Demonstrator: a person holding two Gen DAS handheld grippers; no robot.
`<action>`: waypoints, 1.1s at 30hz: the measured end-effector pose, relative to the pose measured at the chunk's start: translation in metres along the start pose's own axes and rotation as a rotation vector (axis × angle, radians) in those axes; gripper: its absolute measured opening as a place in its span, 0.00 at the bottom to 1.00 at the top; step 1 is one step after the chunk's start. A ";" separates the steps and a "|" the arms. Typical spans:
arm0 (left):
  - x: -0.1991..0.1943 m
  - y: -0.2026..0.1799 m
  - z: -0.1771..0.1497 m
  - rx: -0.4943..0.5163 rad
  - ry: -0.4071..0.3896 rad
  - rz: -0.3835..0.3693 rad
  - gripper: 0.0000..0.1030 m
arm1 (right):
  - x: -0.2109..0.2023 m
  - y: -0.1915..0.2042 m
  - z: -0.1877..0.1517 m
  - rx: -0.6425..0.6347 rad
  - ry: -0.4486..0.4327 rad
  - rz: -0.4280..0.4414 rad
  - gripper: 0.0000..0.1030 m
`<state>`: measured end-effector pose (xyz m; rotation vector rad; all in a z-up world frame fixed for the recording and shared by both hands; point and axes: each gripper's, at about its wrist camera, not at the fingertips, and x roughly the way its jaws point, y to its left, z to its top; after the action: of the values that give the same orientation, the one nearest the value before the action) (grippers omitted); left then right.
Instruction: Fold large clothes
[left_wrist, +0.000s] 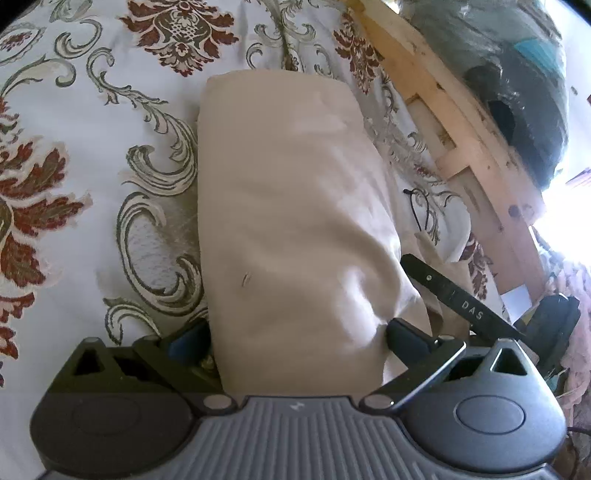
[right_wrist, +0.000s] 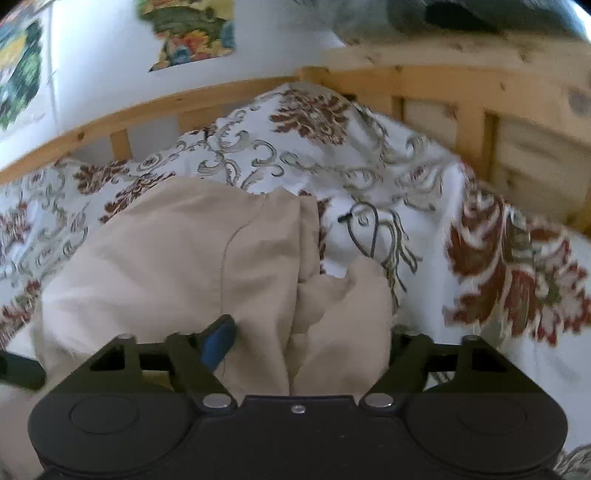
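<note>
1. Nearest the left camera, the left gripper (left_wrist: 295, 339) was pinching the beige garment (left_wrist: 291, 221); the cloth filled the whole gap between its two fingers, and the right-hand finger (left_wrist: 406, 338) pressed a dent into the fabric.
2. Just beside that finger, the right gripper (left_wrist: 480, 306) entered the left view from the right edge, a black bar with pale lettering lying against the loose edge of the cloth.
3. In the right camera, the right gripper (right_wrist: 306, 332) likewise clamped a bunched handful of the beige garment (right_wrist: 177, 258); its blue-padded finger (right_wrist: 219, 341) pushed into the fabric, while the other finger was mostly hidden behind the folds.
4. Beyond the fingers, the garment lay on the bedspread (left_wrist: 74, 166) as a long, folded strip running away from the left camera, with its far end squared off and flat.
5. From the right view the same cloth looked thicker, with a seam curving down it and a rumpled lump on the right side.
6. A thin dark cord (right_wrist: 364, 232), looped, lay on the white floral bedspread (right_wrist: 406, 184) just beside the garment's right edge.
7. Farther out, a pale wooden bed frame (right_wrist: 461, 107) with slats bordered the bedspread.
8. Farthest away, a white wall carried colourful pictures (right_wrist: 192, 33), blurred, and dark bundled items (left_wrist: 517, 92) sat above the frame.
</note>
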<state>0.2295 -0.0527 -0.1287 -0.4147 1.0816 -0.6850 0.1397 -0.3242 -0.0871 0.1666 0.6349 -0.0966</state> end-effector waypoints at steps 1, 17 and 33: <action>-0.001 -0.004 0.002 0.014 -0.001 0.000 0.94 | 0.001 -0.003 0.000 0.023 0.014 0.015 0.65; -0.047 -0.073 -0.009 0.305 -0.176 0.165 0.58 | -0.033 0.030 0.007 -0.037 -0.117 0.188 0.10; -0.107 0.048 0.048 0.116 -0.292 0.329 0.64 | 0.067 0.166 0.060 -0.215 -0.152 0.310 0.16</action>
<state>0.2561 0.0550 -0.0672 -0.2205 0.8039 -0.3778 0.2521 -0.1747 -0.0589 0.0472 0.4579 0.2552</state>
